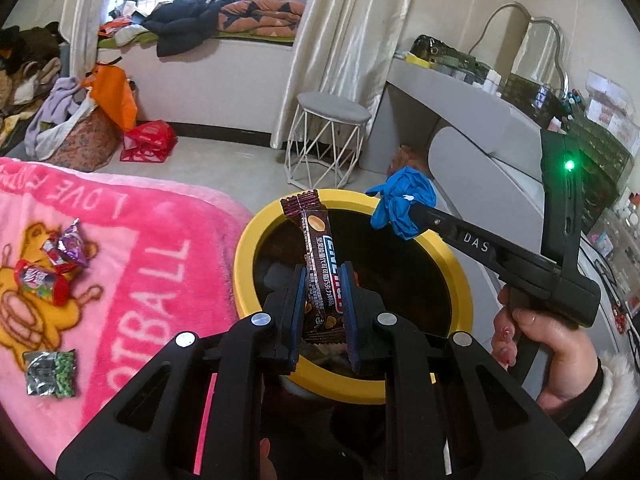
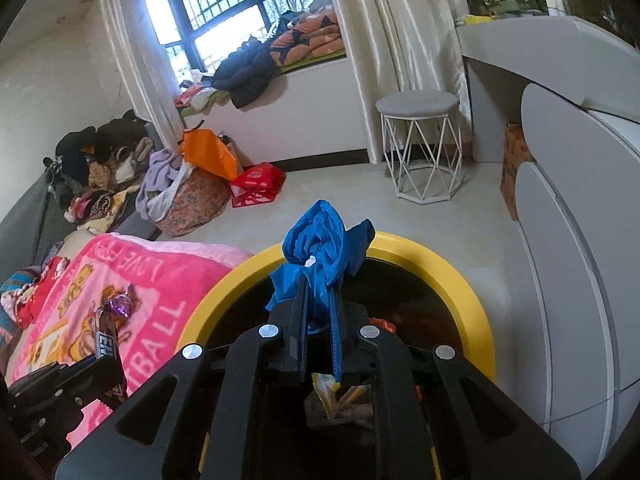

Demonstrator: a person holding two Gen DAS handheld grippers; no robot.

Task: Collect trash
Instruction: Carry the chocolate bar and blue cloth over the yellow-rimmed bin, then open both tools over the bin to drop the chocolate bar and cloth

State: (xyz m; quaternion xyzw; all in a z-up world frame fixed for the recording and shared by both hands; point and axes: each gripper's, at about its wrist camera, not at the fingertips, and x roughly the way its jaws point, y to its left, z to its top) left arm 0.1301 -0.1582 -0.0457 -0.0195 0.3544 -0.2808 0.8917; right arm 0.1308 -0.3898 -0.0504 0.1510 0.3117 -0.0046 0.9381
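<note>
Hovering above the yellow-rimmed bin [image 1: 244,248], both tools carry trash. The left gripper [image 1: 323,280] has its jaws pressed on a brown chocolate bar wrapper [image 1: 318,264]; the wrapper stands upright between the blue pads, its crimped top end reaching over the bin's far rim. The right gripper [image 2: 320,300] has its jaws pinching a crumpled blue plastic bag [image 2: 320,248], which bunches out past the fingertips above the far rim of the bin. In the left wrist view the right tool comes in from the right of the bin, held by a hand [image 1: 548,344] in a white fleecy sleeve, a green light glowing on its upright body.

Inside the bin, dark; some yellow and pale wrappers [image 2: 336,396] lie at the bottom below the right tool.

Left of the bin, touching its rim, a pink blanket [image 1: 132,240] printed with a yellow bear. Still on the blanket, well left of the bin: a purple foil wrapper [image 1: 72,244], a red and green wrapper [image 1: 40,282], and nearer the camera a green and silver packet [image 1: 50,374].

Beyond the bin, on the floor, a white wire-frame stool [image 1: 330,136] with a grey seat.
</note>
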